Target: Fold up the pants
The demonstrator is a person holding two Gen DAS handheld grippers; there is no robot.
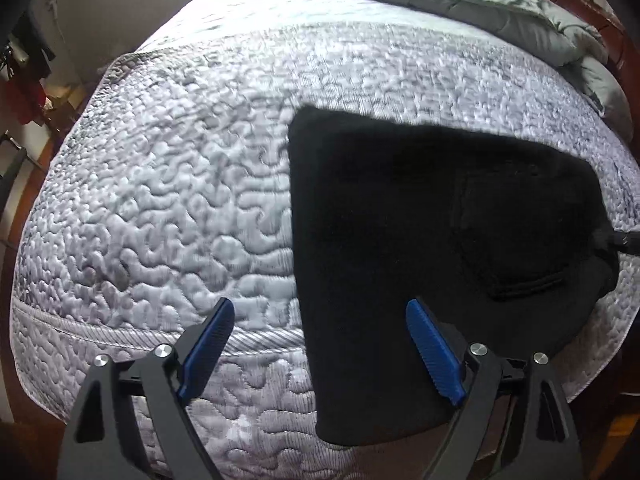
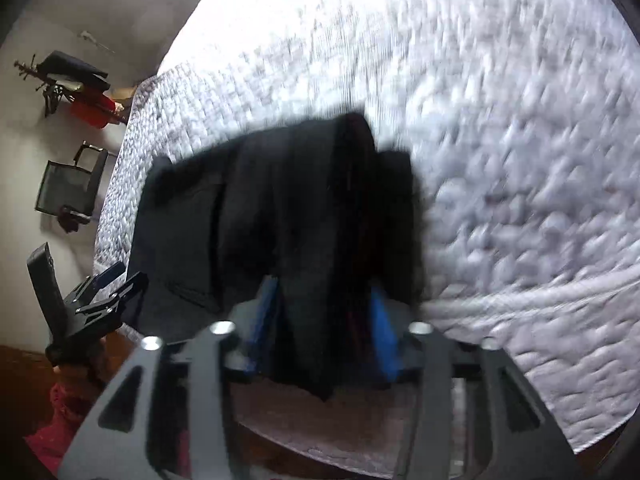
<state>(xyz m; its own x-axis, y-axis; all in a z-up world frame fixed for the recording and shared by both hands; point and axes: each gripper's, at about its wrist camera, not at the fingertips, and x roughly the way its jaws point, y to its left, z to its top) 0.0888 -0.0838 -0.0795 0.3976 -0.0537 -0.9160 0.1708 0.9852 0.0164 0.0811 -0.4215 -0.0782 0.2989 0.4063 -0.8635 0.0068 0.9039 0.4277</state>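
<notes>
The black pants (image 1: 420, 216) lie folded near the corner of the quilted mattress (image 1: 180, 168), one edge bunched and lifted in the clenched right hand-held gripper (image 2: 324, 312), while the left hand-held gripper (image 1: 320, 320) hovers spread wide, holding nothing.

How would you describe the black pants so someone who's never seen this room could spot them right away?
Start at the bed with the bare white quilted mattress, a grey-green comforter bunched at its far end. On the near right part lie the black pants, folded into a flat slab. They are the only dark thing on the white surface, a back pocket showing, with the right gripper clamped on one edge.
</notes>
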